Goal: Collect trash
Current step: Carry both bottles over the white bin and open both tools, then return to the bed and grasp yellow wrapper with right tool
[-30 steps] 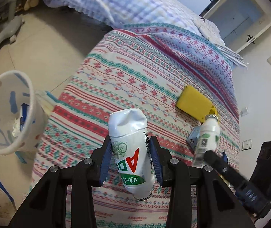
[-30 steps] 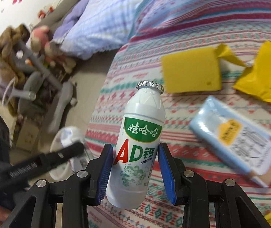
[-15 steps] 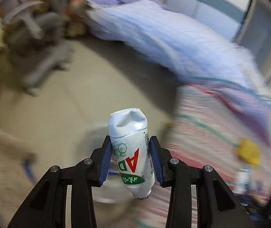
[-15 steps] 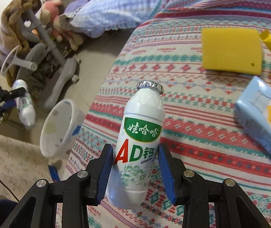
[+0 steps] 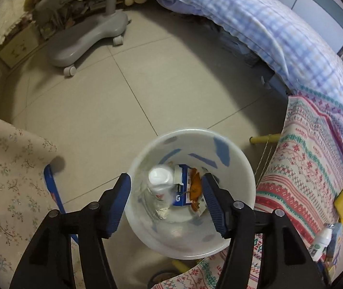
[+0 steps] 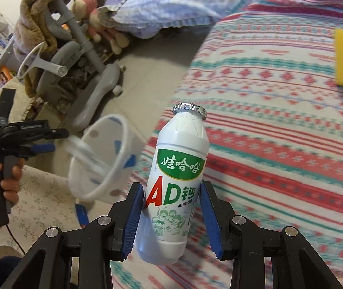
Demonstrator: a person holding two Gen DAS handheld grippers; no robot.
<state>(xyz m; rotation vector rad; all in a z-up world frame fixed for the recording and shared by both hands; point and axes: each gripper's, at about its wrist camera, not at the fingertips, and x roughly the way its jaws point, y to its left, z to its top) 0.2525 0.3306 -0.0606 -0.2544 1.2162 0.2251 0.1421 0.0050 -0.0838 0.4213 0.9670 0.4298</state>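
Beside the striped bedspread [image 6: 279, 120], the left gripper [image 5: 166, 201] hung over the white bin [image 5: 238, 168], jaws opening, a crushed bottle [image 5: 159, 183] dropping inside; the right gripper [image 6: 171, 216] pinched an upright AD bottle [image 6: 174, 183].

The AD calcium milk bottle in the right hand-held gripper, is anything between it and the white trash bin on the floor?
Nothing visible blocks it. The AD calcium milk bottle sits clamped in the right hand-held gripper above the striped bedspread; the white trash bin stands beside the bed, mouth open. The left hand-held gripper, jaws opening, hovers at its far side.
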